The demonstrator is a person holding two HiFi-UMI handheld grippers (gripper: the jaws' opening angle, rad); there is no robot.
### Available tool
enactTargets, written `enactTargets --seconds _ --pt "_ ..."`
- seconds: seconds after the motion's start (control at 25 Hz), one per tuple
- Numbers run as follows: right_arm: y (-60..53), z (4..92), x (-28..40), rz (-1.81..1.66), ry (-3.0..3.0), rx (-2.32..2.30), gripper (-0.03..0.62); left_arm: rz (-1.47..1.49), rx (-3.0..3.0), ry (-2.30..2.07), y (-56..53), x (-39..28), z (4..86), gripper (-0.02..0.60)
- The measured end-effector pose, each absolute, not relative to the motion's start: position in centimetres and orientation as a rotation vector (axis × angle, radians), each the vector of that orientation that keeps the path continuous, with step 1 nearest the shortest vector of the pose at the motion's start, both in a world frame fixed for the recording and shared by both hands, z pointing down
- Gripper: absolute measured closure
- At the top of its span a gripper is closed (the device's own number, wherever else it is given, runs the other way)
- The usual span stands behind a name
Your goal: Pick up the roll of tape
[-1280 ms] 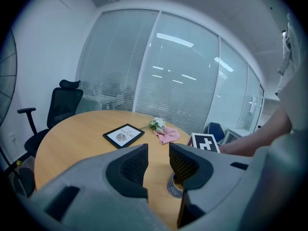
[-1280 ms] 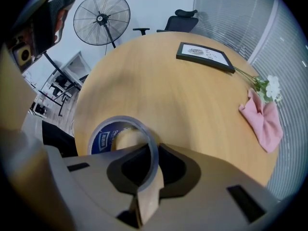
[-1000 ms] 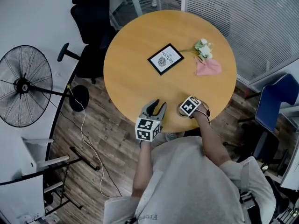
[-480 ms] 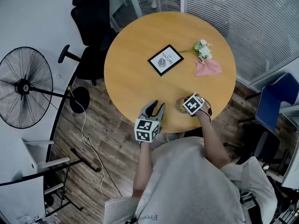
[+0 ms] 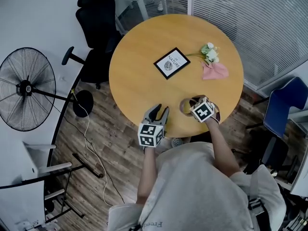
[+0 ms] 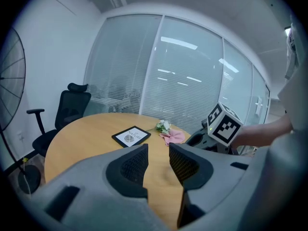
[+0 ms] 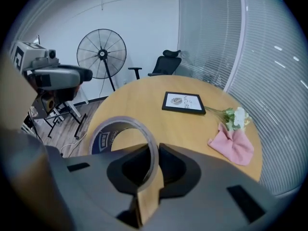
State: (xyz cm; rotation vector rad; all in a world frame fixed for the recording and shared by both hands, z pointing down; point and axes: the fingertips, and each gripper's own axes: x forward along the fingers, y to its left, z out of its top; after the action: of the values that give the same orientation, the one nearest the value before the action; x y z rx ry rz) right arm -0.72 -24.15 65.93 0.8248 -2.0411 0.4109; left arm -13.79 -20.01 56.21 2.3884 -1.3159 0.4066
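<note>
- Small office room with a wood-plank floor [image 5: 103, 143]; a round wooden table [image 5: 144, 81] sits mid-room and serves as the landmark.
- Far left of the table: a standing fan [image 5: 26, 88], with a cable [image 5: 88, 129] trailing over the floor between it and the table.
- Off the table's far-left edge: a black office chair [image 5: 96, 23], pulled up near the rim.
- At the table's near edge, left side: the left gripper [image 6: 159, 150]. Its jaws stand apart with only bare tabletop showing between the pads. It points across the table toward the glass wall.
- Near the table's centre, slightly toward the far side: a black-framed picture [image 5: 172, 62], lying flat and turned at an angle.
- At the table's near edge, just right of the left gripper: the right gripper [image 7: 155, 153]. Its jaws pinch the wall of the roll of tape [image 7: 102, 141], one pad inside the ring and one outside. The roll stands on edge in the grip, and the tabletop shows through its opening.
- From the head view the roll shows as a tan ring beside the right gripper's marker cube.
- On the table's right side: a small bunch of white flowers [image 5: 209, 51]. A pink cloth [image 5: 215, 70] lies touching their stems, toward the near side.
- Beyond the table's far-right edge: a glass wall with blinds [image 5: 250, 23].
- Right of the table: a blue chair [image 5: 284, 105].
</note>
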Motion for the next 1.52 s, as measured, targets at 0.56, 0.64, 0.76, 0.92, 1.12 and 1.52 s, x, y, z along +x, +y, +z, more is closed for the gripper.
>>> enactTargets --seconds 0.56,0.64,0.76,0.92,1.12,1.52 --pt "-25.2 59.4 -1.9 0.714 -2.432 1.161 0.554 0.331 2.344 -1.365 -19.1 -14.9 55.4 0.451" --pt "-25.2 58.9 -1.9 0.739 -2.449 1.191 0.554 0.329 2.346 -1.368 -18.8 -14.9 55.4 0.451" --pt "-24.8 58.5 -2.1 0.728 -2.456 1.203 0.554 0.327 2.342 -1.381 -18.3 -15.3 55.3 0.451" --pt "-24.2 57.9 -2.7 0.707 -2.473 1.182 0.554 0.312 2.326 -1.407 -17.9 -15.9 55.2 0.454" --pt "-23.4 58.1 -3.2 0.721 -2.479 1.172 0.554 0.28 2.302 -1.438 -17.4 -16.8 55.0 0.465" --pt "-22.8 58.0 -2.8 0.729 -2.479 1.169 0.553 0.247 2.281 -1.496 -16.8 -17.6 54.3 0.524"
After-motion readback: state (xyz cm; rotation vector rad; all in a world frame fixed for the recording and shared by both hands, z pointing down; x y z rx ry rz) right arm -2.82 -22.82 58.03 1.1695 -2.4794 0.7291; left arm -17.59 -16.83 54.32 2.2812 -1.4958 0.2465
